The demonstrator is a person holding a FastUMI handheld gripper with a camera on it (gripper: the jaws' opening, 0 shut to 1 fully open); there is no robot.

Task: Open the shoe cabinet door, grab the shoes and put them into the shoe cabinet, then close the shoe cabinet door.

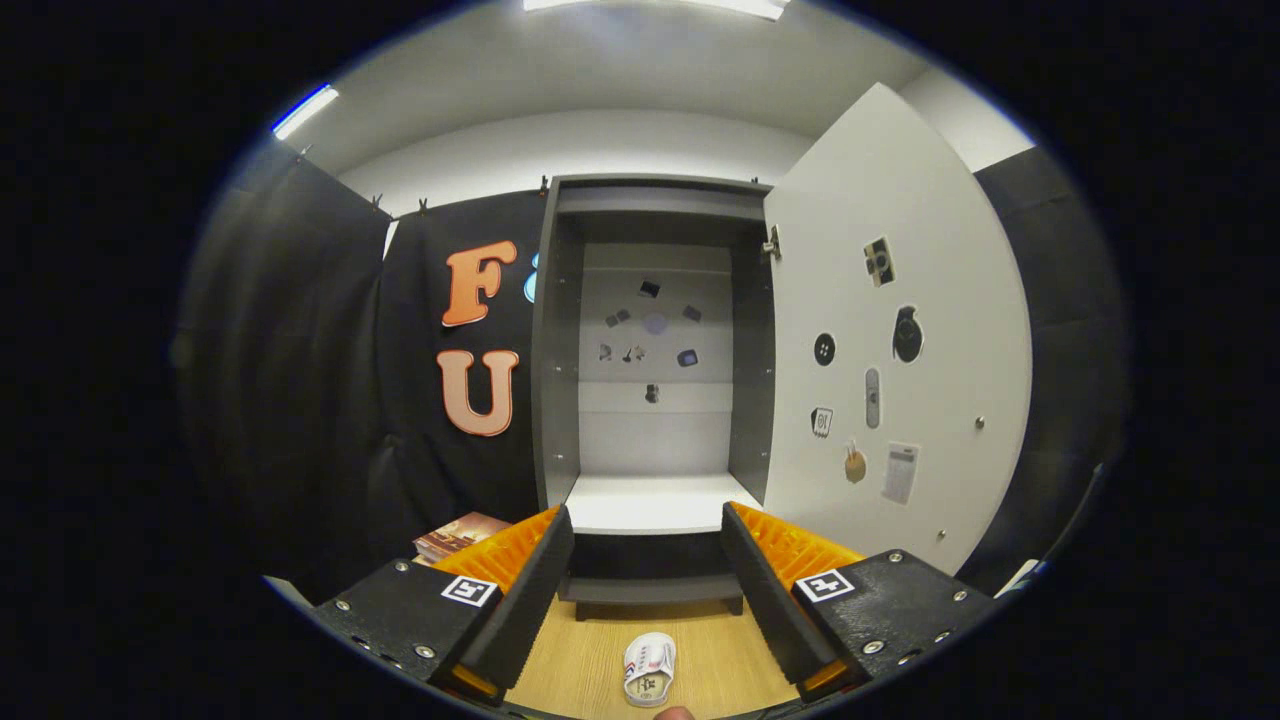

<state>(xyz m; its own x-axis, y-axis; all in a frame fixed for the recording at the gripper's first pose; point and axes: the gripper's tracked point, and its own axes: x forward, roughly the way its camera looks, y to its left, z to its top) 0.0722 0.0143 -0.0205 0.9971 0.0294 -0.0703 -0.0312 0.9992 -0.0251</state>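
The gripper (648, 545) is spread wide and holds nothing. A small white shoe (650, 670) lies on the wooden floor (585, 660) between the fingers, close in. Beyond the fingertips stands the grey cabinet (655, 340), its white door (900, 330) swung open to the right, stickers on it

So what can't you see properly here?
- Small white shoe on the wooden floor, between the open gripper's fingers: markings too small to read.
- Tall grey shoe cabinet's base: behind the fingers.
- Stickers on its open white door: too small.
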